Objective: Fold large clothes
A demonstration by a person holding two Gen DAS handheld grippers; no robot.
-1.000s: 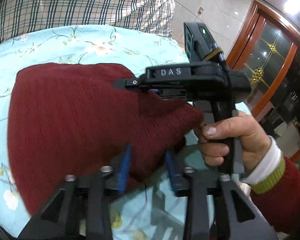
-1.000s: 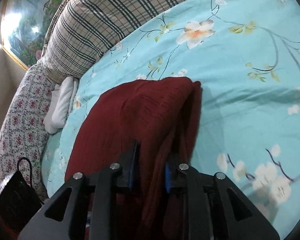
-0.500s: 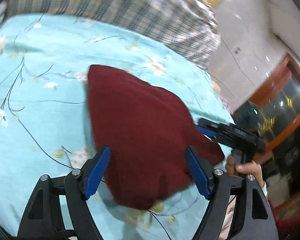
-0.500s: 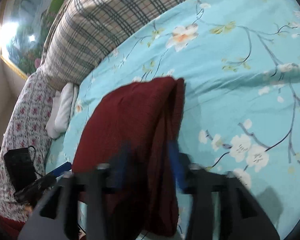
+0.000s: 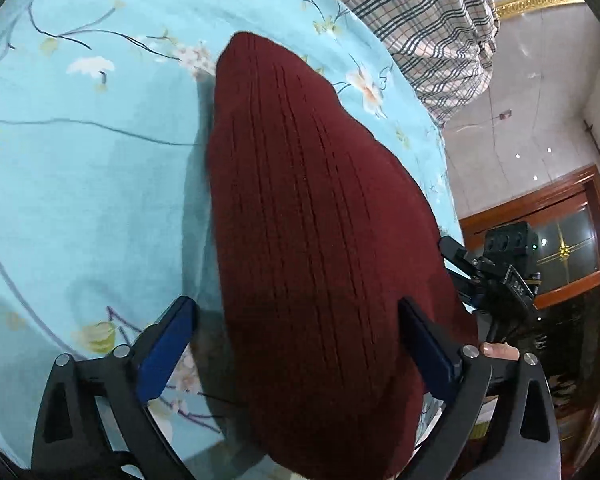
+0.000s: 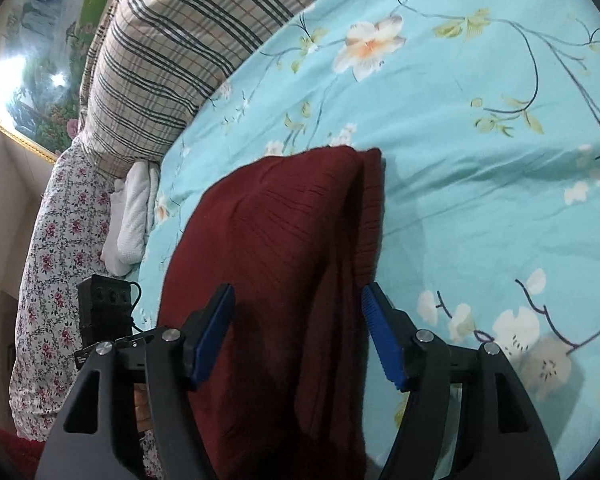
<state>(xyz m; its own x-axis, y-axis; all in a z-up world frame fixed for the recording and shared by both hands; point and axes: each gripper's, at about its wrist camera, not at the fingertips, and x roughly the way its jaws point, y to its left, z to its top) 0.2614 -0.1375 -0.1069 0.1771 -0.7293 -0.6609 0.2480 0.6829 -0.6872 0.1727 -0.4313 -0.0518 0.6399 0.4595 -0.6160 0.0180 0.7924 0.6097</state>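
A dark red ribbed knit garment (image 5: 312,216) lies folded into a long thick bundle on the light blue floral bedsheet (image 5: 80,168). It also shows in the right wrist view (image 6: 284,264), with stacked folded edges along its right side. My left gripper (image 5: 296,340) is open, its blue pads on either side of the near end of the bundle, holding nothing. My right gripper (image 6: 296,328) is open too, straddling the bundle's near end. The right gripper's black body (image 5: 500,276) shows at the bundle's right edge in the left wrist view.
A plaid quilt (image 6: 188,44) lies at the head of the bed, with a white towel (image 6: 132,220) and a floral cover (image 6: 52,264) beside it. The bed's edge (image 5: 440,140) drops to a tiled floor, with a wooden door (image 5: 560,240) beyond.
Both grippers have let go of the garment and opened wide. The bundle now lies flat on the sheet, and both cameras have drawn back over its near end.
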